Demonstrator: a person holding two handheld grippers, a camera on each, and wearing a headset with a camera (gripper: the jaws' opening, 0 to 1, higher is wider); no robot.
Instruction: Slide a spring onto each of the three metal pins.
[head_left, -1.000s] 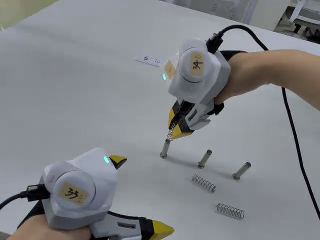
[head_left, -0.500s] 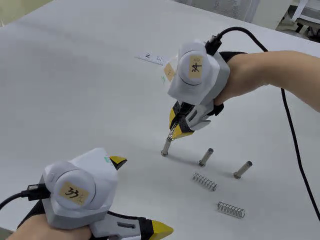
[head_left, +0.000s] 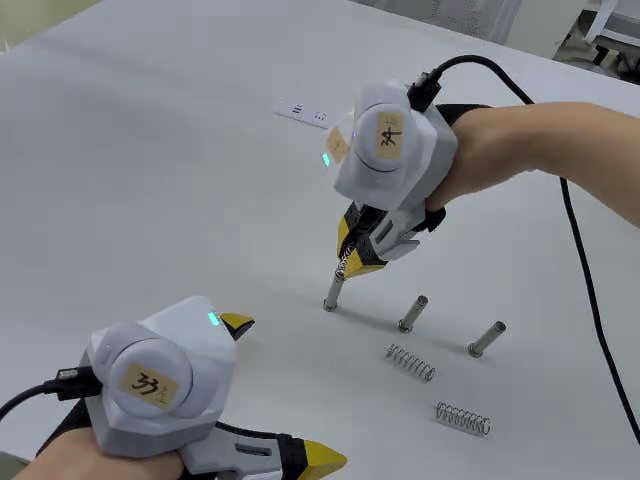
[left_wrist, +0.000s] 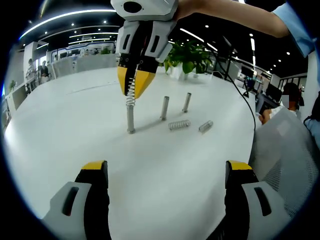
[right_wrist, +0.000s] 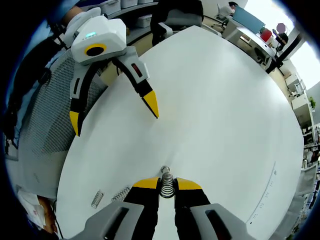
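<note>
Nearest, at the near edge of the white worktop, the left gripper hovers with its yellow-tipped jaws spread wide and nothing between them. A tan sticker on its white housing bears handwriting that reads like "33". In the left gripper view, this gripper looks across bare worktop toward the pins.

Farther in, two loose springs lie flat on the worktop: one spring nearer the near edge, the other spring just before the pins. Behind them three metal pins stand upright in a row, well apart from each other: the first pin at the end toward the left gripper, the middle pin, and the last pin.

Above the first pin, the right gripper points down, its sticker reading roughly "34". Its jaws are nearly closed, pinching a third spring at the yellow tips. That spring hangs below the tips, and its lower end meets the pin's top; whether it is already over the tip I cannot tell. A black cable trails from this gripper.

Toward the far edge lies what looks like a white power strip; its marks are too small to read.
</note>
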